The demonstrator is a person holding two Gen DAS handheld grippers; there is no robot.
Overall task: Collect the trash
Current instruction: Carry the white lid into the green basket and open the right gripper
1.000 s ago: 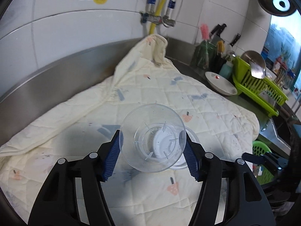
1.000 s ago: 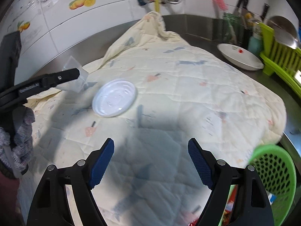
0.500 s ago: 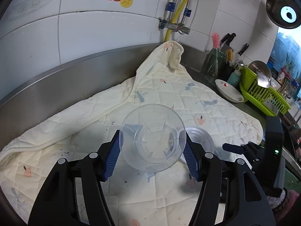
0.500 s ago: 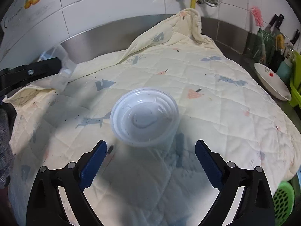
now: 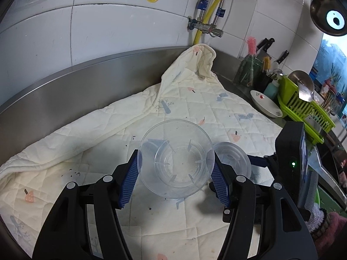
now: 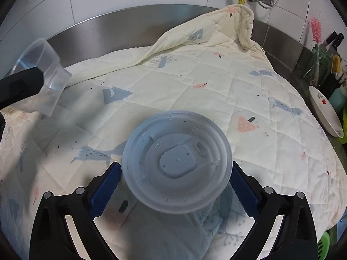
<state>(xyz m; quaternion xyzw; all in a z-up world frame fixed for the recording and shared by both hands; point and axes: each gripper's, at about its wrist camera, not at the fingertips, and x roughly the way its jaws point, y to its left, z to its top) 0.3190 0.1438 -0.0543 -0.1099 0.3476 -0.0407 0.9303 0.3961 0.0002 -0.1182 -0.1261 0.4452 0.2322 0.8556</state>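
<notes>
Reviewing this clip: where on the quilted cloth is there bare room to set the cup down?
Free: the quilted cloth between the lid and the steel backsplash, and rightward toward the white bowl. Crowded: around the lid, straddled by the right gripper, and the cup beside it.

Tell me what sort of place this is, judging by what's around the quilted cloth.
Most likely a home kitchen counter. White wall tiles above a stainless steel backsplash, a green dish rack with a ladle, knives in a holder and a white bowl all suggest it.
</notes>
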